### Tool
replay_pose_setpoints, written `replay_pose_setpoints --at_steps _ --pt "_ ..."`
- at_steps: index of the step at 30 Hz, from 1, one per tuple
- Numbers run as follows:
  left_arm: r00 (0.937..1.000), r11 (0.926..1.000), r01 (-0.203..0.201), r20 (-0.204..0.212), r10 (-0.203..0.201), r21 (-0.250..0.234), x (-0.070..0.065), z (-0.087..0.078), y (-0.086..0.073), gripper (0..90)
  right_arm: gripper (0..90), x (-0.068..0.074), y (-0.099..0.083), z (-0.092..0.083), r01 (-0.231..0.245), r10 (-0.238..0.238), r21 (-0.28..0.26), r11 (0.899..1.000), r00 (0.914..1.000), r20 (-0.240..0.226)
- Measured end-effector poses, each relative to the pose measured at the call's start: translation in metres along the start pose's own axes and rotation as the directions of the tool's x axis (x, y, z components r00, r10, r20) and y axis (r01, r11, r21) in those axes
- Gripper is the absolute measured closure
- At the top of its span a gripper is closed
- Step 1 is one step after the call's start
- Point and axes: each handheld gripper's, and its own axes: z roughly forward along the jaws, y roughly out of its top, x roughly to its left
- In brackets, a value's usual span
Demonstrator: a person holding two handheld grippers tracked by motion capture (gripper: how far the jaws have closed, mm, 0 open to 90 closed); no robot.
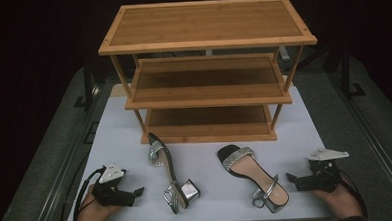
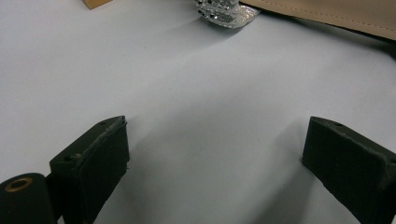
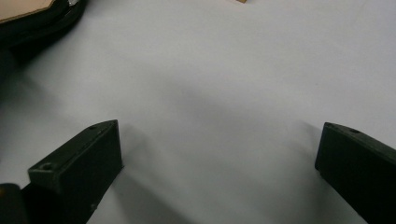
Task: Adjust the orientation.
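Note:
Two black sandals with sparkly silver straps lie on the white table (image 1: 206,165). The left sandal (image 1: 167,172) lies on its side, silver block heel toward me. Sole down, the right sandal (image 1: 252,175) shows its tan insole. My left gripper (image 1: 136,192) rests at the front left, open, jaws wide with bare table between them; its view catches that sandal's strap (image 2: 226,14) and tan insole (image 2: 336,14). My right gripper (image 1: 291,178) rests at the front right, also open and holding nothing, with the right sandal's edge (image 3: 32,21) at its view's top left.
A three-tier wooden shelf rack (image 1: 207,72) stands at the back of the table, all tiers bare. A hand holds each gripper near the front edge. Dark floor and metal rails flank the table.

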Motion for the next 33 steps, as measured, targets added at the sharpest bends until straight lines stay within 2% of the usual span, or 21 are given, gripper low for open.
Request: replay_pose_setpoints --at_steps 13,17,18,20,21,26,29,33 --pt "1.0000 1.0000 0.000 -0.002 0.000 0.005 0.000 0.000 0.001 6.3 0.0 0.000 0.000 0.000 0.002 -0.002 0.000 1.000 1.0000 0.000" --pt "1.0000 0.9999 -0.001 -0.002 0.001 0.010 0.000 -0.003 0.003 9.9 0.0 0.000 0.000 0.000 0.002 -0.002 0.000 1.000 1.0000 0.001" --pt "1.0000 1.0000 0.004 -0.001 -0.004 0.003 -0.001 -0.004 0.003 16.3 0.0 0.000 0.000 0.000 0.002 -0.002 0.000 1.000 1.0000 0.000" --pt "1.0000 1.0000 0.002 -0.001 -0.002 -0.008 0.000 -0.007 0.005 16.8 0.0 0.000 0.000 0.000 0.002 -0.002 0.001 1.000 1.0000 0.000" --pt "1.0000 0.9999 -0.002 0.004 0.002 -0.014 0.001 -0.008 0.006 20.4 0.0 0.000 0.000 0.000 0.002 -0.002 0.001 1.000 1.0000 0.001" --pt "1.0000 0.9951 -0.003 0.009 0.004 -0.099 0.002 -0.019 0.020 36.0 0.0 0.000 0.000 0.000 0.002 -0.002 0.001 1.000 1.0000 0.000" --pt "0.9997 0.9904 -0.023 0.006 0.024 -0.137 0.002 -0.023 0.030 39.3 0.0 0.000 0.000 0.000 0.001 -0.001 0.001 1.000 1.0000 0.000" --pt "0.9984 0.9855 -0.054 0.009 0.056 -0.161 0.002 -0.021 0.044 42.2 0.0 0.000 0.000 0.000 0.002 -0.002 0.001 1.000 1.0000 0.000"
